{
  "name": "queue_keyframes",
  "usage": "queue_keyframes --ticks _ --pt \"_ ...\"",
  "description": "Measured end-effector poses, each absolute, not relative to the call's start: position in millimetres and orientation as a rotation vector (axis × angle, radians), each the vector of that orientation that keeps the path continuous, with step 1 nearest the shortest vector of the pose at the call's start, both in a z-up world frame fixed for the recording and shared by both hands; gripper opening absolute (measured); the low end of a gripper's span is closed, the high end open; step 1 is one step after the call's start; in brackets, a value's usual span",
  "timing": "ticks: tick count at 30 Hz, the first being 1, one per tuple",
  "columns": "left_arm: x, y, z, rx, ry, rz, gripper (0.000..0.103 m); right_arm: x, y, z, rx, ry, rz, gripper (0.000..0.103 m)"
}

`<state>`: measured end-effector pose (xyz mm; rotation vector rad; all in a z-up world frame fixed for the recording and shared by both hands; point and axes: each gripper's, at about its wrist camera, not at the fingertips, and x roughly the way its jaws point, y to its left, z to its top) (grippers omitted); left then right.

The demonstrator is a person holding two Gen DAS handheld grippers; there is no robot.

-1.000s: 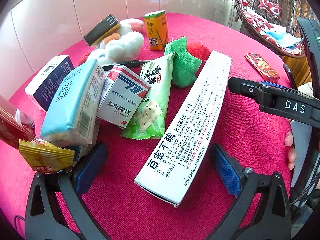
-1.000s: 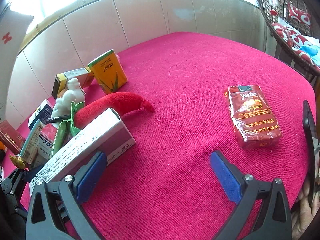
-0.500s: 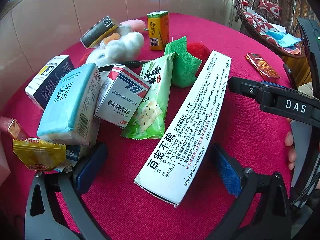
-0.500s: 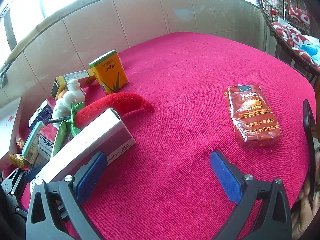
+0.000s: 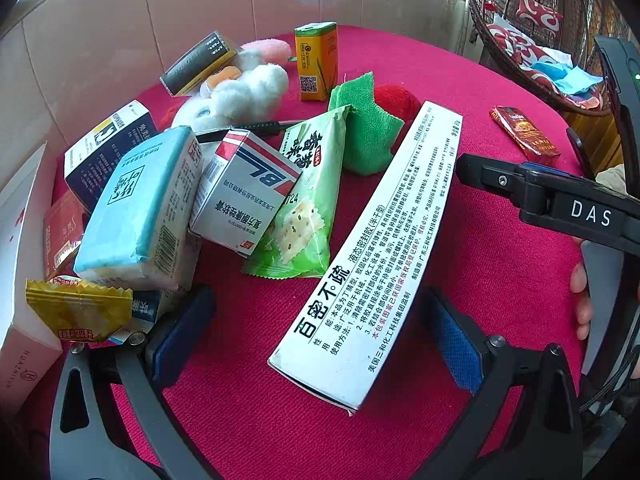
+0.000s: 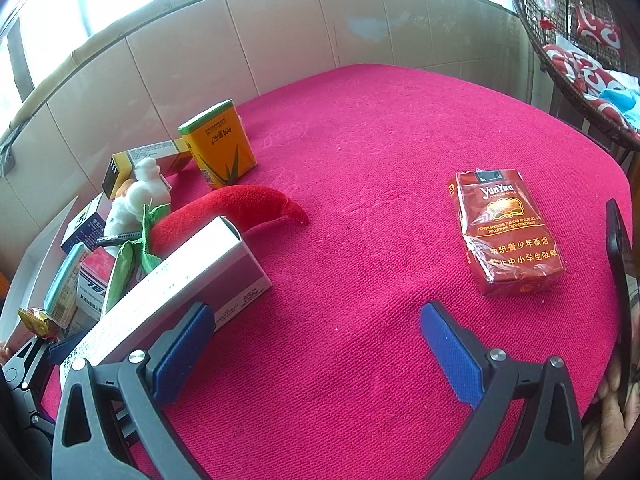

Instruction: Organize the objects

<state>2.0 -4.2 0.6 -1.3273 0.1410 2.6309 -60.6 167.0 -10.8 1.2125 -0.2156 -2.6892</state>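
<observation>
Long white box (image 5: 372, 256) flat, long axis away from wide-open left tool (image 5: 316, 332), unheld

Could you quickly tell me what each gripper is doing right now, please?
Left gripper: open, holding nothing; the long white box lies between its fingers.
Right gripper: open, empty, over bare red tablecloth.
</observation>
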Motion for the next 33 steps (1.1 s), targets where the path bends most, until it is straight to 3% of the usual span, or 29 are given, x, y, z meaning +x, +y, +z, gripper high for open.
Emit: queue_keyframes --ticks 33 --pt "2.8 -4.1 0.8 -1.326 0.141 2.632 0.103 -81.1 159.3 -17.9 1.289 -0.057 -2.728 0.103"
